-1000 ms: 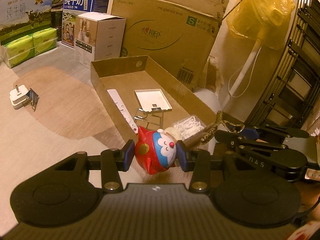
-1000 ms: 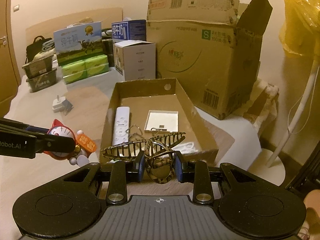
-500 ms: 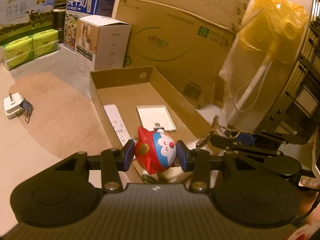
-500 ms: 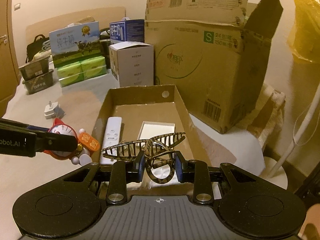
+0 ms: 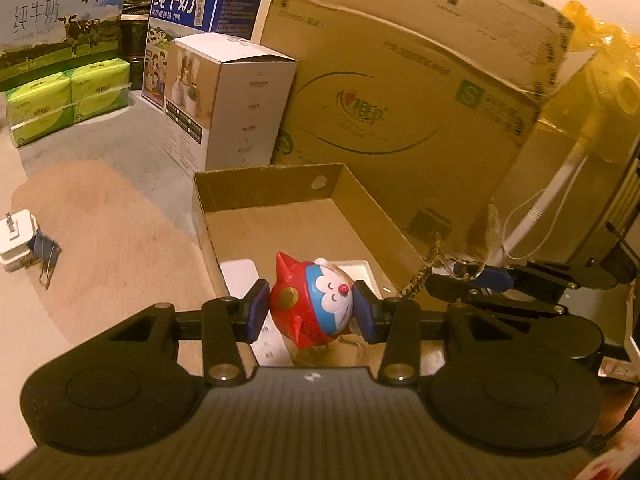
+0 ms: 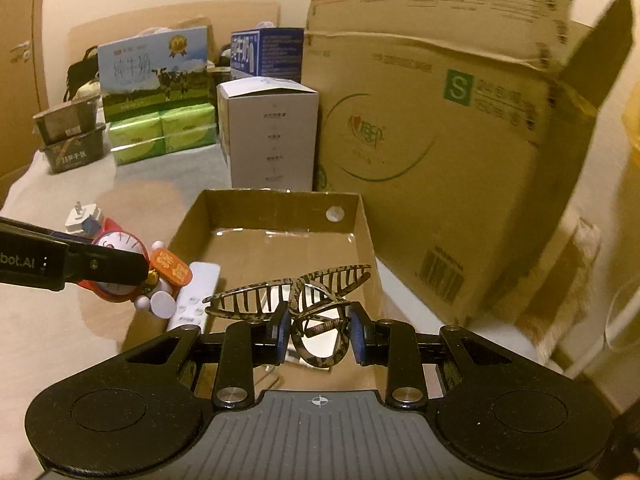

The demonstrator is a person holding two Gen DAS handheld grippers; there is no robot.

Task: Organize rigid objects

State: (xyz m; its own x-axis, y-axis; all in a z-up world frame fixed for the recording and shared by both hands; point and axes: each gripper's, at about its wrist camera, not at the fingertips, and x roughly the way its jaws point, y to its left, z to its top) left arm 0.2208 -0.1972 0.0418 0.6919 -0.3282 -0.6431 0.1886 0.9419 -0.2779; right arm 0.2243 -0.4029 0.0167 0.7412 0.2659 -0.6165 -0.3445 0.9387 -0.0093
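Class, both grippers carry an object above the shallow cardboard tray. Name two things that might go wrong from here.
1. The left gripper and right gripper hang close together over the tray, so they may collide when lowering.
2. The hair claw is pinched only at its handle loops; it might twist loose and fall onto the white remote.

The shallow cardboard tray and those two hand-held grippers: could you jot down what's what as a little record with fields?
left hand-held gripper: shut on Doraemon toy, held above the tray's near end
right hand-held gripper: shut on tortoiseshell hair claw clip, above the tray
shallow cardboard tray: open-topped, holds white remote control
left of tray: white plug adapter, binder clip
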